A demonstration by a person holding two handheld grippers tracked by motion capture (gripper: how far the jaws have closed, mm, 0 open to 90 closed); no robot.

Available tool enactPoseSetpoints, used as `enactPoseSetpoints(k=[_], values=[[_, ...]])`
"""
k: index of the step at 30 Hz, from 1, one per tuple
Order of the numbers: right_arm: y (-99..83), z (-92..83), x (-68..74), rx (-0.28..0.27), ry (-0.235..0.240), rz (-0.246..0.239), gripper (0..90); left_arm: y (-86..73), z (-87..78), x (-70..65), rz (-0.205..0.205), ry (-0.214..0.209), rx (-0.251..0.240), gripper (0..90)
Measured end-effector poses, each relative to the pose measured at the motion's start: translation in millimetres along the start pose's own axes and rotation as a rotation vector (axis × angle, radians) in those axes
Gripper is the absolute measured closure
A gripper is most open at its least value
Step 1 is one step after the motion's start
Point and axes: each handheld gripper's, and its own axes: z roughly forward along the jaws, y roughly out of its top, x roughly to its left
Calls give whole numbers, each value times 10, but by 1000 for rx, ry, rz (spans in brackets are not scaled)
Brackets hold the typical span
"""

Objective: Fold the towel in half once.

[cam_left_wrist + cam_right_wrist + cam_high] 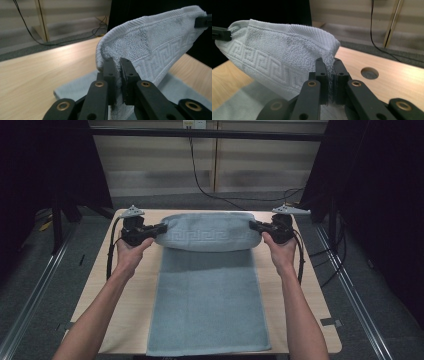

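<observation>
While lifted, towel point(207, 232) spans table point(130, 290) (hole point(369, 73) nearby)

Bare surface point(130, 320) runs free left and right of the flat towel point(207, 305). At the far end its lifted edge, stretched between both tongs, bars the way across.

The towel's point(207, 305) near end runs past the table's point(125, 320) front edge, cut off by the frame. Its lifted far end hides the table's far edge.
</observation>
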Motion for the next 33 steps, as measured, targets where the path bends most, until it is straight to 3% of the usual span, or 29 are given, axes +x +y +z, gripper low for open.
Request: enactPoseSetpoints(k=[6, 9, 13, 18, 21, 26, 28, 31, 33], values=[[121, -227, 156, -41, 18, -41, 855, 142, -366, -152, 36, -43, -76, 844], [142, -352, 239, -52, 34, -57, 855, 112, -526, -265, 65, -83, -84, 844], [12, -482, 307, -36, 60, -76, 854, -139, -616, -354, 68, -116, -69, 842], [-286, -664, 391, -11, 94, -88, 853, -554, -711, -503, 47, -162, -52, 841], [-474, -808, 487, -7, 126, -91, 852, -705, -776, -564, 58, -169, -45, 838], [-816, -885, 606, 79, 146, -110, 850, -1021, -731, -613, 37, -184, 48, 834], [-953, -900, 635, 102, 159, -105, 849, -1141, -702, -639, 51, -178, 86, 834], [-1155, -932, 700, 128, 166, -99, 844, -1298, -718, -675, 33, -192, 104, 830], [-1278, -968, 750, 130, 171, -99, 838, -1394, -754, -736, 62, -189, 121, 823]])
